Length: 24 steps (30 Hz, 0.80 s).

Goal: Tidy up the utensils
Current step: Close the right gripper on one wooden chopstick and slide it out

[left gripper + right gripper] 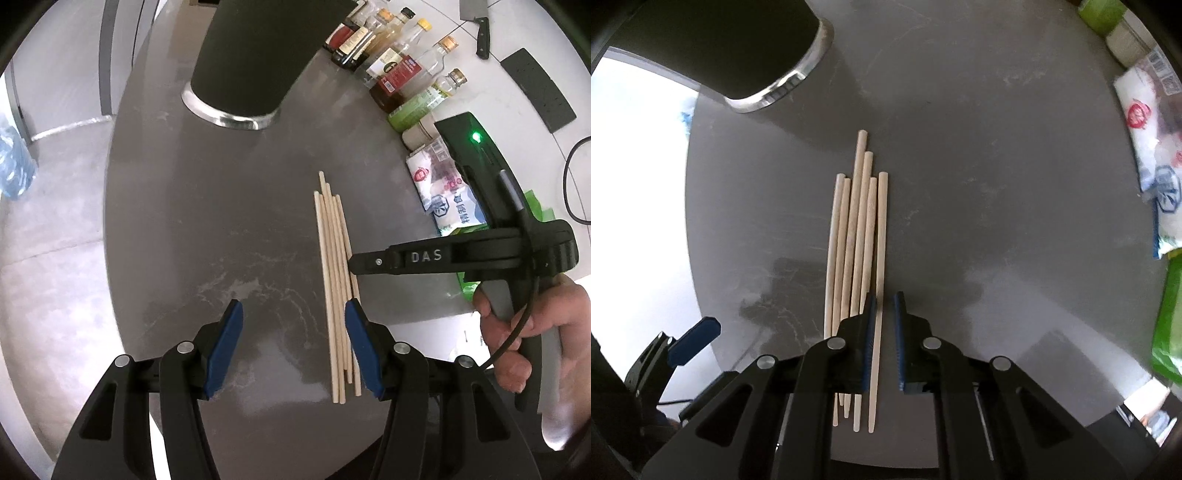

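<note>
Several pale wooden chopsticks [338, 295] lie side by side on the round grey table [221, 221]; the right wrist view shows the same chopsticks [857, 240]. My right gripper [884, 295] points steeply down over their near part. Its jaws stand narrow around the rightmost chopstick [881, 229], which lies against the left pad, while a sliver of table shows by the right pad. In the left wrist view the right gripper [352, 264] reaches in from the right, held by a hand [535, 332]. My left gripper [293, 302] is open, with the bundle beside its right pad [364, 347] and nothing gripped.
A tall black cylinder with a metal rim [258, 55] stands at the table's far side, also seen as the cylinder [720, 48]. Sauce bottles [399, 62], a jar and a white packet [443, 184] line the right edge. A cleaver [480, 22] lies beyond them.
</note>
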{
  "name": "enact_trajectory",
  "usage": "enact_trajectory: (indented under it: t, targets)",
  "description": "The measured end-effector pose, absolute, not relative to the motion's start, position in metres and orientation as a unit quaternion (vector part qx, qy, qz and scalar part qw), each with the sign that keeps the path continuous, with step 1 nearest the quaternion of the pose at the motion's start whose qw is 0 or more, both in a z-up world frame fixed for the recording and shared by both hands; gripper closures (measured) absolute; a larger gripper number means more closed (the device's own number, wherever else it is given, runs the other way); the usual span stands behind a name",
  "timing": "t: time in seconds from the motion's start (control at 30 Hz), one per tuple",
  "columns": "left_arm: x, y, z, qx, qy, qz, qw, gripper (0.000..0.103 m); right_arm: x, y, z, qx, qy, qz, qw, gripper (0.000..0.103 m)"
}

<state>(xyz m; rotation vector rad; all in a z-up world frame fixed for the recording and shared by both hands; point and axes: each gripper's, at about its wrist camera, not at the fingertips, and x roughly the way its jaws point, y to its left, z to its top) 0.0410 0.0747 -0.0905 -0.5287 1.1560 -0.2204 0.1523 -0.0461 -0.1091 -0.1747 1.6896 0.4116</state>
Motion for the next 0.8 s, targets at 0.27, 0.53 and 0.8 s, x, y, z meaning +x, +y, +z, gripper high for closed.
enact_trajectory:
  t: [0.27, 0.53, 0.8]
  targets:
    - [0.046, 0.064, -0.100, -0.236, 0.556, -0.098, 0.791, 0.048, 0.150, -0.027, -0.110, -0.128, 0.740, 0.160, 0.641, 0.099]
    - [0.052, 0.043, -0.100, -0.196, 0.569, -0.089, 0.793, 0.048, 0.166, -0.057, -0.112, -0.058, 0.756, 0.190, 0.624, 0.098]
    - [0.067, 0.020, -0.104, -0.143, 0.587, -0.063, 0.795, 0.059, 0.172, -0.098, -0.091, 0.005, 0.734, 0.225, 0.641, 0.098]
